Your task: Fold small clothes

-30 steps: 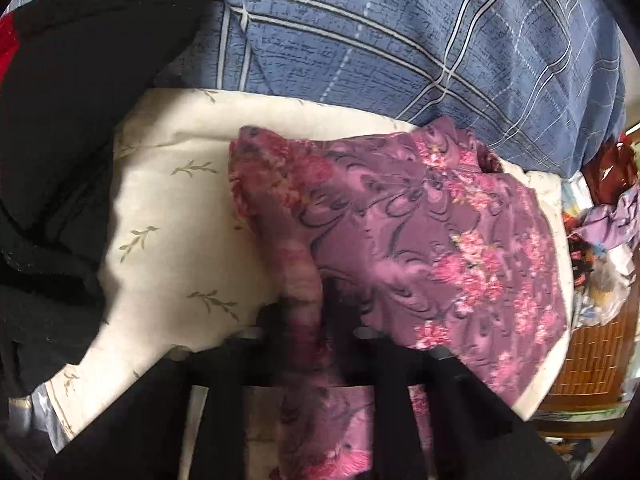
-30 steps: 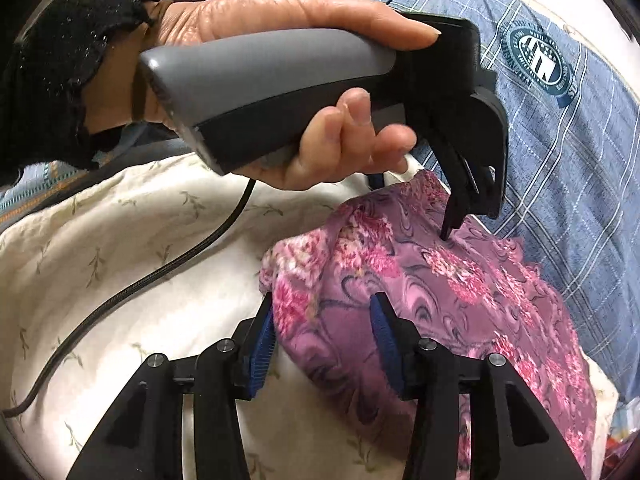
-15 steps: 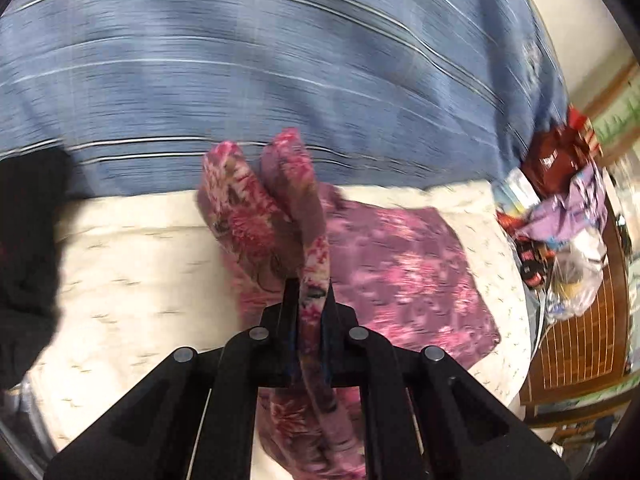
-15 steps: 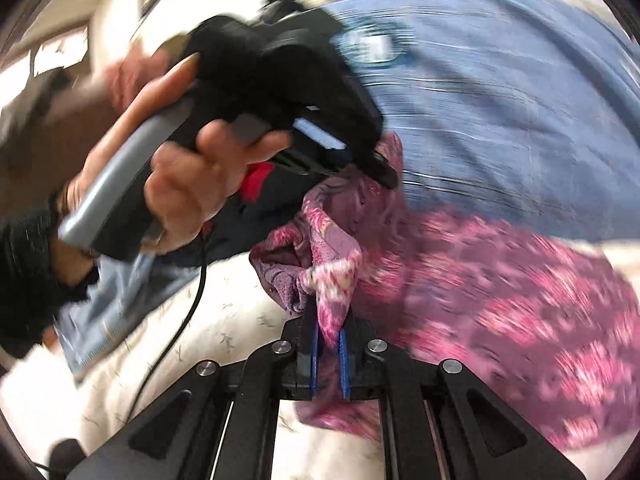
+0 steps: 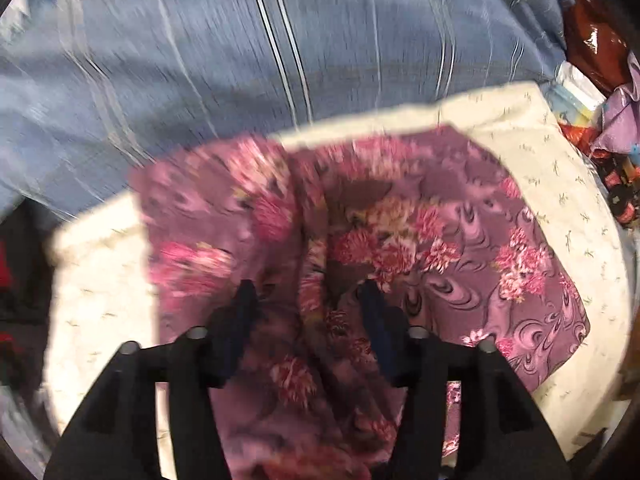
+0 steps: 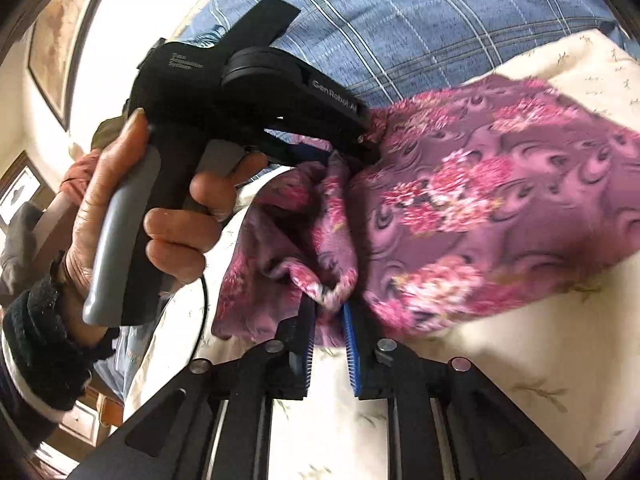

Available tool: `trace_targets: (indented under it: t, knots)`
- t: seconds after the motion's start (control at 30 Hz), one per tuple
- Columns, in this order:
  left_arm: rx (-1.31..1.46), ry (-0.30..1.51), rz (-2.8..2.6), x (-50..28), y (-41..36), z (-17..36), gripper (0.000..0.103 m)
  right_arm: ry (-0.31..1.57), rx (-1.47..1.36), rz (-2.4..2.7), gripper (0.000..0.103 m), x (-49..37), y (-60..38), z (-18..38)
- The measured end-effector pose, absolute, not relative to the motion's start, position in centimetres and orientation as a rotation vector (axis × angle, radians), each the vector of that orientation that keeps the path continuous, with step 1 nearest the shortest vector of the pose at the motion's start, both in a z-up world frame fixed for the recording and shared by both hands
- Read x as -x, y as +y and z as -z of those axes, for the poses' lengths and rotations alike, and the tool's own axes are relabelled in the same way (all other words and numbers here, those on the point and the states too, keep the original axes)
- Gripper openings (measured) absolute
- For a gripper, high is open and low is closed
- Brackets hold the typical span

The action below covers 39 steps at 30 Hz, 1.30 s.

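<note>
The left gripper (image 5: 306, 300) points steeply down with its jaws wide apart; they have just been opening. A ridge of the garment (image 5: 420, 240) runs up between its fingers, which no longer press on it. The purple floral cloth spreads ahead of this gripper and off to its right, lying on a cream sheet (image 5: 560, 168). Beyond the sheet lies a blue plaid cover (image 5: 280, 40). This view is motion-blurred, so the fold's exact edges are hard to tell.

The right gripper (image 6: 328, 320) has its jaws only slightly apart, also just opening. A bunched tip of the garment (image 6: 480, 200) sits right at the blue pads (image 6: 350, 344), apparently loose rather than clamped. Most of the cloth lies ahead and to the right of this gripper, on the cream sheet (image 6: 520, 340).

Ahead and to its left, a hand (image 6: 132, 216) grips the left gripper's handle, whose nose reaches the garment's upper fold.
</note>
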<state>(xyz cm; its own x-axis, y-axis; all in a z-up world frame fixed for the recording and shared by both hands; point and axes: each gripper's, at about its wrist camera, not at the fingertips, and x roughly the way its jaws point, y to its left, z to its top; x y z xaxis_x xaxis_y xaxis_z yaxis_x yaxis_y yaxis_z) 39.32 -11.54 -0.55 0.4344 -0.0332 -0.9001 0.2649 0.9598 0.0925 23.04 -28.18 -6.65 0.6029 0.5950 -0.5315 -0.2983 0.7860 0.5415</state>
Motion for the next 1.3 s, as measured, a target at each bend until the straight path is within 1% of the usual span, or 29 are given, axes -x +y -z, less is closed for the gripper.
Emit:
trace_targets:
  t: [0.03, 0.07, 0.1, 0.13, 0.17, 0.3, 0.4, 0.43, 0.53, 0.6, 0.63, 0.67, 0.77, 0.87, 0.97, 1.13, 1.3]
  knots:
    - [-0.273, 1.048, 0.148, -38.4, -11.6, -0.6, 0.07, 0.747, -0.419, -0.538, 0.022, -22.6, -28.5, 6.4]
    - [-0.298, 0.998, 0.122, -37.7, -11.6, -1.5, 0.073, 0.731, -0.418, -0.541, 0.027, -22.3, -28.9, 6.1]
    - [-0.308, 0.97, 0.111, -37.3, -11.7, -2.0, 0.073, 0.714, -0.418, -0.538, 0.03, -22.1, -29.3, 5.8]
    - [-0.326, 0.939, 0.092, -36.8, -11.4, -2.8, 0.074, 0.703, -0.416, -0.53, 0.035, -22.0, -29.6, 5.5]
    - [-0.334, 0.932, 0.082, -36.6, -11.3, -3.1, 0.074, 0.695, -0.418, -0.527, 0.036, -21.8, -29.7, 5.4]
    - [-0.353, 0.926, 0.052, -36.6, -10.6, -4.4, 0.074, 0.681, -0.431, -0.538, 0.038, -22.1, -30.3, 4.9]
    - [-0.359, 0.931, 0.031, -36.9, -11.1, -4.2, 0.074, 0.67, -0.416, -0.551, 0.047, -22.7, -30.0, 4.4]
    - [-0.36, 0.935, 0.028, -37.0, -11.3, -4.1, 0.074, 0.672, -0.416, -0.55, 0.051, -22.9, -29.9, 4.4]
    - [-0.368, 0.945, 0.014, -37.7, -11.4, -3.6, 0.074, 0.695, -0.431, -0.557, 0.053, -24.1, -29.6, 4.4]
    - [-0.356, 0.978, 0.027, -38.8, -10.9, -3.4, 0.074, 0.709, -0.428, -0.558, 0.056, -24.5, -29.3, 4.2]
    - [-0.321, 1.027, 0.042, -40.0, -10.4, -3.4, 0.074, 0.722, -0.428, -0.558, 0.06, -25.0, -29.2, 4.2]
    - [-0.28, 1.069, 0.056, -40.9, -9.8, -3.3, 0.074, 0.736, -0.439, -0.562, 0.062, -25.8, -29.0, 4.3]
    - [-0.16, 1.201, 0.106, -43.3, -8.8, -2.8, 0.074, 0.749, -0.482, -0.581, 0.062, -26.5, -28.6, 5.1]
    - [-0.169, 1.262, 0.11, -44.4, -9.5, -1.9, 0.075, 0.748, -0.507, -0.61, 0.067, -26.8, -28.1, 6.0]
    - [-0.218, 1.347, 0.125, -44.8, -11.0, 0.0, 0.076, 0.74, -0.504, -0.636, 0.068, -26.8, -27.7, 6.0]
    - [-0.268, 1.383, 0.127, -44.3, -12.8, 2.5, 0.076, 0.71, -0.457, -0.657, 0.068, -26.8, -26.6, 6.0]
    - [-0.295, 1.425, 0.089, -44.2, -12.5, 4.5, 0.076, 0.701, -0.417, -0.697, 0.068, -26.7, -25.4, 5.9]
